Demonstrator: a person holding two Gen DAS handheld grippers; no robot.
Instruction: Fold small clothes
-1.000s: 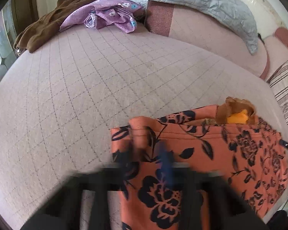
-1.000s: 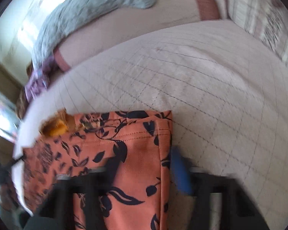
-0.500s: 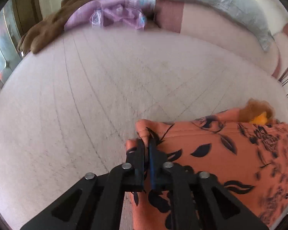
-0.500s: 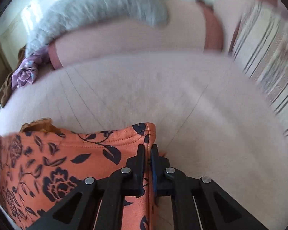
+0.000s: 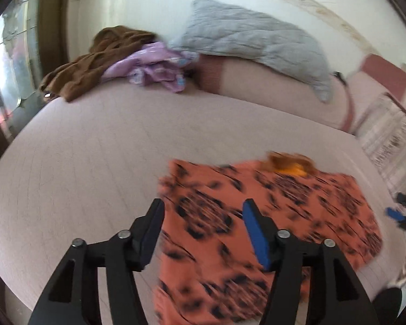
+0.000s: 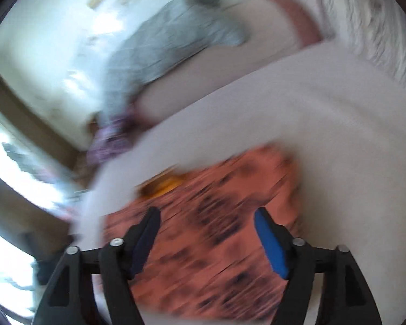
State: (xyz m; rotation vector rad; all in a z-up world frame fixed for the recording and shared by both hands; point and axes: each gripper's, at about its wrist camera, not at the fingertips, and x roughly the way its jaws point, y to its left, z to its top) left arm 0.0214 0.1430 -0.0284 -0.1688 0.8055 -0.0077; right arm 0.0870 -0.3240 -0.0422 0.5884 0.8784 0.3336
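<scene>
An orange garment with a dark flower print [image 5: 311,203] lies flat on the pale quilted bed [image 5: 94,149], with a yellow-brown lining [image 5: 289,163] showing at its far edge. My left gripper [image 5: 203,207] hovers above the garment's left part. Its jaws are opening and nothing is between the pads. The right wrist view is blurred: my right gripper [image 6: 206,214] hangs above the same garment [image 6: 216,189] near its right edge, jaws opening, nothing held. In the left wrist view the right gripper [image 5: 403,214] shows at the far right edge.
At the back of the bed lie a brown garment [image 5: 94,59], a crumpled purple garment [image 5: 154,67] and a grey quilted blanket [image 5: 257,40] on a pink bolster [image 5: 270,89]. A striped cloth [image 5: 387,135] lies at the right. The bed's edge runs along the left.
Both grippers were shut on the garment's far corners half a second ago. They have let go, opened wide and drawn back and upward. The garment stays lying on the bed.
</scene>
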